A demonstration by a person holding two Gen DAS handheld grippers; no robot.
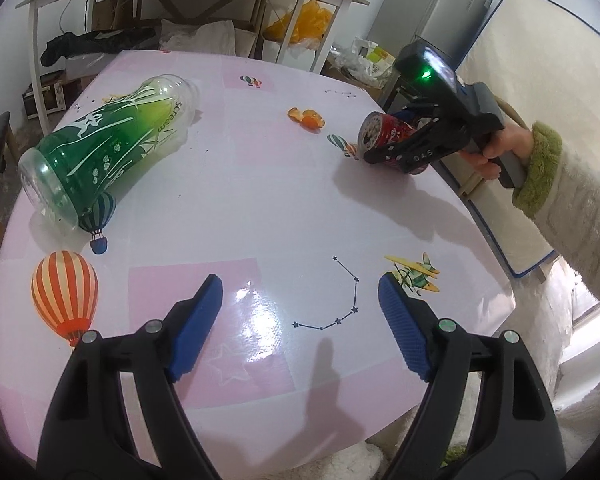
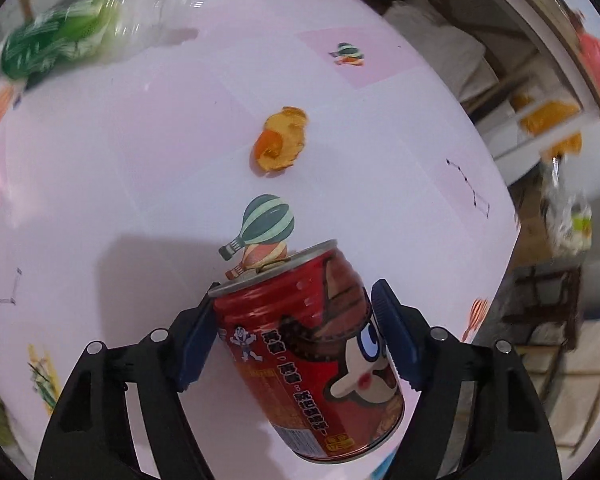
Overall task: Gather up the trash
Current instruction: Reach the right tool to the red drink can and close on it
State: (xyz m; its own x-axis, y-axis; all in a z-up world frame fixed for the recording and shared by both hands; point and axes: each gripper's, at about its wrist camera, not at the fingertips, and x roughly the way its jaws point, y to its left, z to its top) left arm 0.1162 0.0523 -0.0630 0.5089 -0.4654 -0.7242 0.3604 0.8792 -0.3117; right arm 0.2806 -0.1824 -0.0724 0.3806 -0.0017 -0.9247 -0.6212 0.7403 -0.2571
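Left tongs (image 1: 300,312) spread wide, nothing between the blue pads, hanging low over the near part of the pink desk (image 1: 260,200). Right tongs (image 2: 296,328) set around a red can (image 2: 312,356), one pad on either side of its ribbed body; left pad looks to be touching, right pad close beside, whether pressing cannot be told. Can lying tilted at the desk's right edge, silver end toward the desk's middle. Held by a hand (image 1: 496,152) in a fuzzy green-cuffed sleeve (image 1: 540,168). Orange peel (image 2: 280,140) just beyond the can, apart from it. Green-labelled clear bottle (image 1: 104,148) on its side at the far left, well apart from both tongs.
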